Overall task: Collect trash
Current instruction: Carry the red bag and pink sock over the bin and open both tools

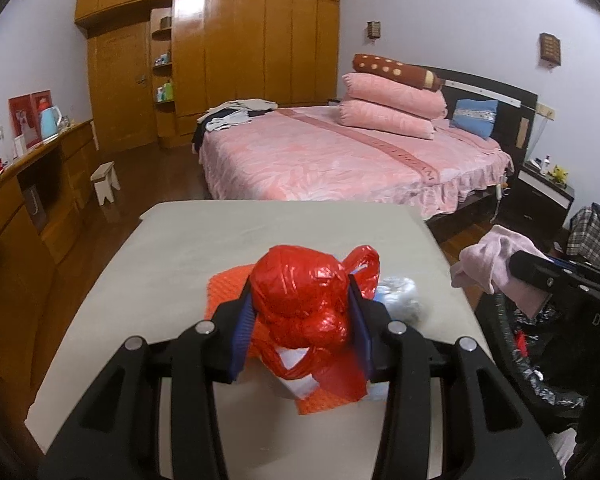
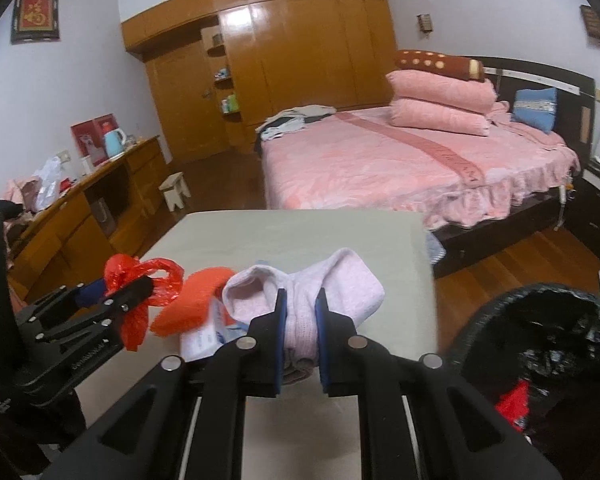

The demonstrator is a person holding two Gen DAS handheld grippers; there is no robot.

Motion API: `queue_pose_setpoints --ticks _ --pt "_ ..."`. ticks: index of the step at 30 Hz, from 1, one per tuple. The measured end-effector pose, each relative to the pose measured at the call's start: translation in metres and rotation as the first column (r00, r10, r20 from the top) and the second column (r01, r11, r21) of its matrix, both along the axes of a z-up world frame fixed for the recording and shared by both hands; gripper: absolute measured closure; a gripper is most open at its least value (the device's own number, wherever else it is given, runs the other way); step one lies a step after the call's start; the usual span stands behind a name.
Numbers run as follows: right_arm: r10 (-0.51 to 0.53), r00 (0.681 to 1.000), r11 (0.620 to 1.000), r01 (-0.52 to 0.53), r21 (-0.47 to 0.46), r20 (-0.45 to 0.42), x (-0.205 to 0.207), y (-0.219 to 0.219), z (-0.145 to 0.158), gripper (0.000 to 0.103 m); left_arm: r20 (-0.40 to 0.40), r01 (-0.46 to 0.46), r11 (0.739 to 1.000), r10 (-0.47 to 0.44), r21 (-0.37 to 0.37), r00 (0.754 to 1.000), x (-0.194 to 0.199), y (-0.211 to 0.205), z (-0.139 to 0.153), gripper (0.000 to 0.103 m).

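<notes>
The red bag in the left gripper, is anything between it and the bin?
Yes: the right gripper, holding a pink cloth, sits between the red bag and the bin.

Both the left gripper [image 1: 300,312] and right gripper [image 2: 300,320] are matte black with silver round screws, blue finger pads [image 2: 281,340], and faint, unreadable embossed lettering.

Left gripper [image 1: 300,316] has its two blue pads clamped on a crumpled red plastic bag [image 1: 304,296], dead center in the lower half of the frame. Under it there's an orange mesh thing [image 1: 228,284] lying on the beige table [image 1: 160,264], with a clear plastic wad [image 1: 400,298] just to the right. At the right edge, the right gripper [image 1: 540,276] holds a pink cloth [image 1: 488,256] over a black-lined bin [image 1: 540,364].
</notes>
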State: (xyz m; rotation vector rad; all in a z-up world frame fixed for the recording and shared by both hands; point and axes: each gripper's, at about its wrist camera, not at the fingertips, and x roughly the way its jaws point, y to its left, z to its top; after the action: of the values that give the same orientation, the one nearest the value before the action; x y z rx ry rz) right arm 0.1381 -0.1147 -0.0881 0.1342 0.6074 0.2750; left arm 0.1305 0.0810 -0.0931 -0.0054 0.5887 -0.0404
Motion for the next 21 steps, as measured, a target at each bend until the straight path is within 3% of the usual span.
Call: queue_pose_setpoints --ticks 11,21 --pt "-0.113 0.994 0.994 0.113 -0.012 0.012 -0.032 -0.055 0.006 0.090 0.002 0.125 0.992 -0.125 -0.025 0.992 -0.004 -0.063 0.000 0.062" --pt "-0.259 0.966 0.965 0.259 -0.034 0.006 -0.059 -0.121 0.002 0.090 -0.004 0.253 0.967 -0.253 -0.037 0.967 -0.007 -0.129 -0.007 0.062"
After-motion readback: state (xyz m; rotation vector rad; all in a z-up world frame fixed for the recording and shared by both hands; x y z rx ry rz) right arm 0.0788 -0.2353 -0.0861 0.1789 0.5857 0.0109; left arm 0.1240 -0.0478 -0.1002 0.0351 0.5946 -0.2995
